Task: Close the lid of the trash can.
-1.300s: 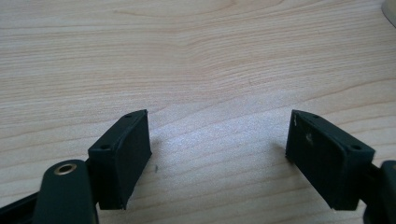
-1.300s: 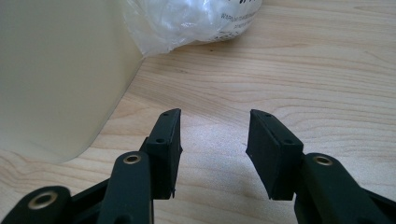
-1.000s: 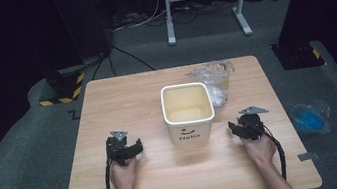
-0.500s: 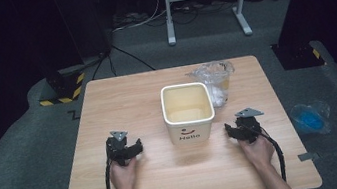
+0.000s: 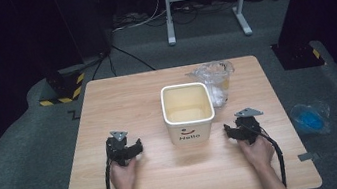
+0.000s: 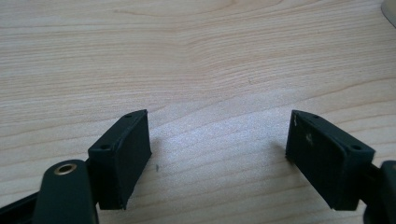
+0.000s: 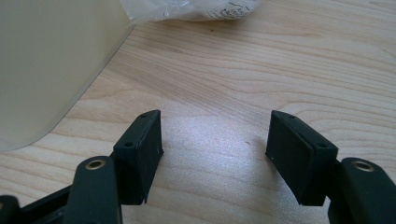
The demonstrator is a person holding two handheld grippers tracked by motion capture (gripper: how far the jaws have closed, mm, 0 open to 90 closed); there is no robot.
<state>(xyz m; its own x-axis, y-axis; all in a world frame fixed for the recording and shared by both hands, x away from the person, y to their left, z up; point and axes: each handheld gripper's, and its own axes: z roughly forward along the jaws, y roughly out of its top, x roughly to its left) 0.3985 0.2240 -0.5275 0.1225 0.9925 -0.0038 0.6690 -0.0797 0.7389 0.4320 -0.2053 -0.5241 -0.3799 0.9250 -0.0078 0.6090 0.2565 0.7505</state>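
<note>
A cream bin (image 5: 187, 111) marked "Hello" stands upright near the middle of the wooden table (image 5: 121, 96), open top up, nothing visible inside. Behind it toward the far right corner, touching or just beside its far right side, lies a crumpled clear plastic bag (image 5: 215, 80). The left tool (image 5: 124, 149) rests low over the table near the near edge, left of the bin and apart from it, held in the left hand (image 5: 124, 174). In the left gripper view its jaws stand wide with bare wood grain between them and only a sliver of the bin at the upper right corner (image 6: 390, 7). The right tool (image 5: 242, 129) sits right of the bin, near its right wall, held in the right hand (image 5: 257, 152). In the right gripper view (image 7: 215, 154) its jaws are also spread wide and hold nothing; the bin wall (image 7: 51, 60) stands at the left just beside the left jaw, and the plastic bag (image 7: 191, 9) lies ahead. A blue item in a clear bag (image 5: 310, 118) lies on the floor off the right edge.
</note>
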